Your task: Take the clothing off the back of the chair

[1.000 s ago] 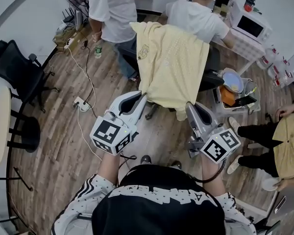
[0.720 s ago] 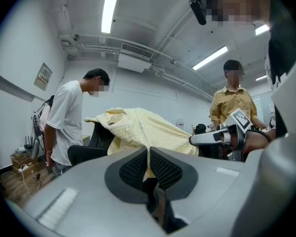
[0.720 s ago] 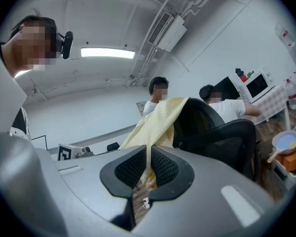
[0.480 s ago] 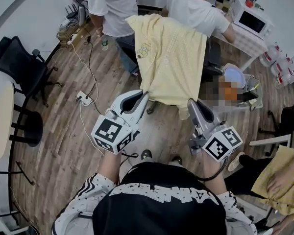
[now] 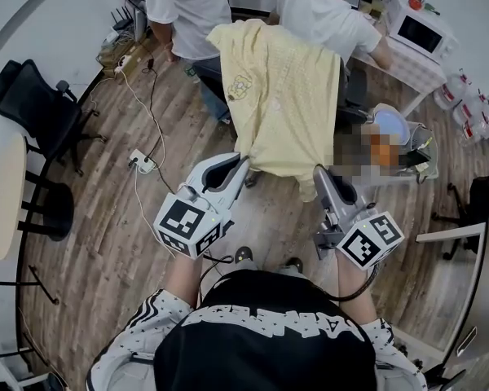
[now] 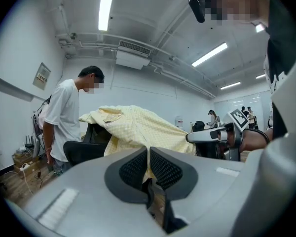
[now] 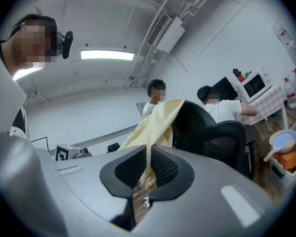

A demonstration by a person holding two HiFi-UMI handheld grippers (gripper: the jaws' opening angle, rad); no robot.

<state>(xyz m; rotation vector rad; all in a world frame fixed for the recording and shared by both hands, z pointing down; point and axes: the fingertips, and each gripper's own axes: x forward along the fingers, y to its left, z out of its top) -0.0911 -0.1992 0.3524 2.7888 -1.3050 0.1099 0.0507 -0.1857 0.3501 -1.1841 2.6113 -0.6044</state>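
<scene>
A pale yellow garment (image 5: pixel 281 96) hangs stretched over the back of a black office chair (image 5: pixel 354 88). My left gripper (image 5: pixel 243 161) is shut on its lower left hem, and my right gripper (image 5: pixel 316 172) is shut on its lower right hem. In the left gripper view the yellow garment (image 6: pixel 138 130) runs from the chair (image 6: pixel 86 149) down into the closed jaws of the left gripper (image 6: pixel 149 154). In the right gripper view the garment (image 7: pixel 155 127) drapes off the chair back (image 7: pixel 202 127) into the right gripper (image 7: pixel 149 158). The chair's seat is mostly hidden by the cloth.
Two people in white shirts (image 5: pixel 187 6) (image 5: pixel 326 23) stand and sit just behind the chair. Another black chair (image 5: pixel 33 112) stands at the left. A power strip (image 5: pixel 143 163) with cables lies on the wooden floor. A cart with bowls (image 5: pixel 391 141) is at the right.
Both grippers have drawn the garment's hem toward me, stretching the cloth longer off the chair back. The person at the right edge is gone from view.
</scene>
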